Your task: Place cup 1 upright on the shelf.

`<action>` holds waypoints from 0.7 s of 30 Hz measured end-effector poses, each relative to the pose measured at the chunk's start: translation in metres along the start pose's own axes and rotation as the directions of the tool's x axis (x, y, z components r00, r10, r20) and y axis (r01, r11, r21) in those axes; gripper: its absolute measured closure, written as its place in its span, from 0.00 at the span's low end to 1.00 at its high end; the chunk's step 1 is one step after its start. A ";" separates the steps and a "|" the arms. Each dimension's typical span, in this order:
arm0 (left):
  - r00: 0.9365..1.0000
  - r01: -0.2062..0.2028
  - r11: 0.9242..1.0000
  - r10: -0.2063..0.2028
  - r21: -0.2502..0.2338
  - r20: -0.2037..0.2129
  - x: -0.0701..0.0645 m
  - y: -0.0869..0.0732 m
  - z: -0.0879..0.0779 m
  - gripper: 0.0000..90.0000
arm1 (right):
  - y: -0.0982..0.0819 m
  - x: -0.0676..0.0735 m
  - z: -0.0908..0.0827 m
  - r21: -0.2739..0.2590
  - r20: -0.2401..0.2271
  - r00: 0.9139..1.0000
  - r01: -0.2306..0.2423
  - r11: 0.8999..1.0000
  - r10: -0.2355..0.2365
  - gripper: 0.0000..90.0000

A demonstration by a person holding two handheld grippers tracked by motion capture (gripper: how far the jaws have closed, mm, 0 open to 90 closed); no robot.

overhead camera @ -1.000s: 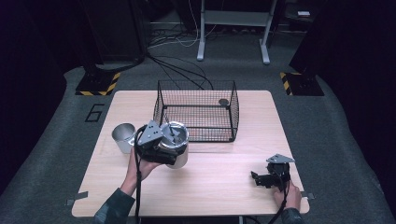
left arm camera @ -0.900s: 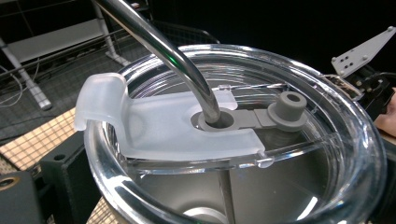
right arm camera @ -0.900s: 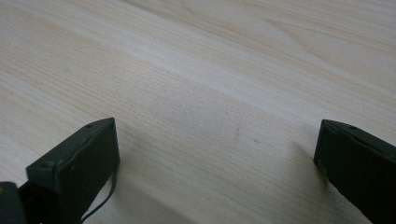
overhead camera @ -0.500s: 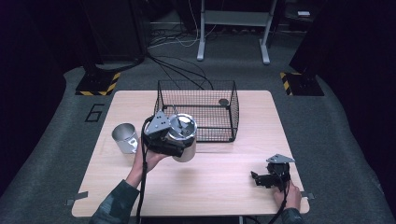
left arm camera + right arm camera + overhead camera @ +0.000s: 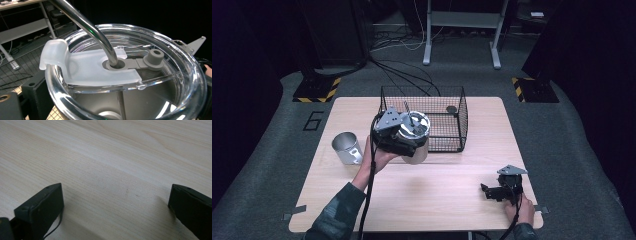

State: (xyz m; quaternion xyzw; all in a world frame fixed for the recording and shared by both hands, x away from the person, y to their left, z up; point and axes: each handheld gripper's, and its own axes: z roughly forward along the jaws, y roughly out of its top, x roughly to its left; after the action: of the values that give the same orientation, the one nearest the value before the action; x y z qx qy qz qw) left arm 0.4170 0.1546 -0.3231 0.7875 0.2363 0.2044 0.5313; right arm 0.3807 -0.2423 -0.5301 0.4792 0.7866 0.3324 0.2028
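Tumbler (image 5: 416, 136) is gripped by the left gripper (image 5: 404, 142) at frame centre — its base is hidden. Right gripper (image 5: 492, 191) is rested unclenched, lower right.

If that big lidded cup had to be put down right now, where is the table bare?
Bare wood lies along the table's front middle, between the left hand-held gripper holding the tumbler and the right hand-held gripper, and on the strip right of the wire basket. It is crowded between the metal cup and the basket.
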 end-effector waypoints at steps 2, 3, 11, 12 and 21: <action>1.000 -0.001 1.000 0.001 0.001 0.005 0.002 0.004 0.003 0.04 | 0.000 0.000 0.000 -0.001 0.000 1.000 0.001 1.000 -0.001 0.00; 1.000 -0.002 1.000 0.002 -0.002 0.000 0.003 0.006 0.004 0.04 | 0.000 0.000 0.000 0.000 0.000 1.000 0.000 1.000 0.000 0.00; 1.000 -0.005 1.000 0.005 -0.007 -0.003 0.009 0.019 0.014 0.04 | 0.000 0.000 0.000 -0.001 -0.001 1.000 0.000 1.000 0.000 0.00; 1.000 -0.004 1.000 0.004 -0.007 -0.003 0.010 0.020 0.015 0.04 | 0.000 0.000 0.000 0.000 -0.001 1.000 0.003 1.000 -0.003 0.00; 1.000 -0.003 1.000 0.002 -0.004 -0.016 0.019 0.035 0.028 0.04 | 0.000 0.000 0.000 0.000 -0.001 1.000 0.001 1.000 -0.001 0.00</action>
State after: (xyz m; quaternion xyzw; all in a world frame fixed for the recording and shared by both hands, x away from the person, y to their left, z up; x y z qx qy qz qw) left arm 0.4538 0.1335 -0.2989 0.7849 0.2392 0.2120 0.5307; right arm 0.3808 -0.2424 -0.5301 0.4788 0.7868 0.3327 0.2026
